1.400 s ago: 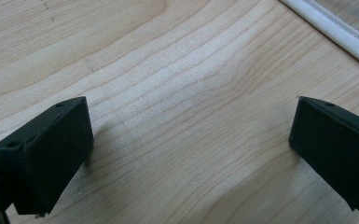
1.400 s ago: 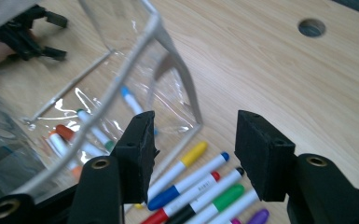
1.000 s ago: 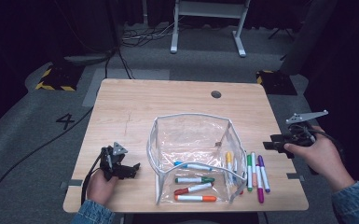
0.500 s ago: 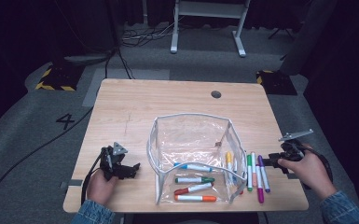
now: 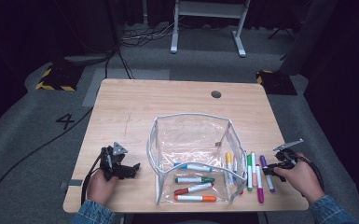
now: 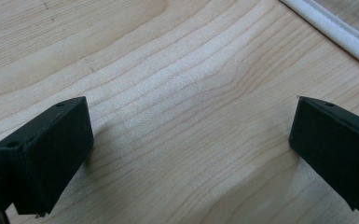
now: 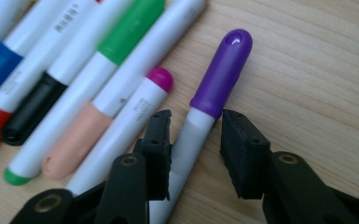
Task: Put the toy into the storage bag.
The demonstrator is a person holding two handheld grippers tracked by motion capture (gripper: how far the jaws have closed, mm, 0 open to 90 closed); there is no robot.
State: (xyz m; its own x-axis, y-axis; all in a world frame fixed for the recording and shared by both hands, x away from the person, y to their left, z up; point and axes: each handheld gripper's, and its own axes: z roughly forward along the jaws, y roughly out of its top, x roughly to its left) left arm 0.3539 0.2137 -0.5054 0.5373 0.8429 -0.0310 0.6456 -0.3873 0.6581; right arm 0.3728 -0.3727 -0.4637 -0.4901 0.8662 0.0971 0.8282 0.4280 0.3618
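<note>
Looking down on the wooden table point(image 5: 135, 107), we see the right gripper point(image 5: 266, 170) low near the right end of the front edge, its jaws straddling the purple marker point(image 7: 224, 70). We see the jaws have just been closing, with the marker's white barrel between them; in the right gripper view the left jaw sits against the barrel, while a thin gap shows on the right side, so the pads are not yet pinching it. The purple marker lies flat on the table, outermost in a row of loose markers by the front right corner, just beside the pink marker point(image 7: 140, 107) and the green marker point(image 7: 126, 32). That row lies just right of the clear pouch point(image 5: 191, 140), which stands open near the middle of the front edge with more markers inside. Our left gripper point(image 5: 129, 171) rests on the table near the front left corner, jaws spread wide over bare wood, holding nothing.
</note>
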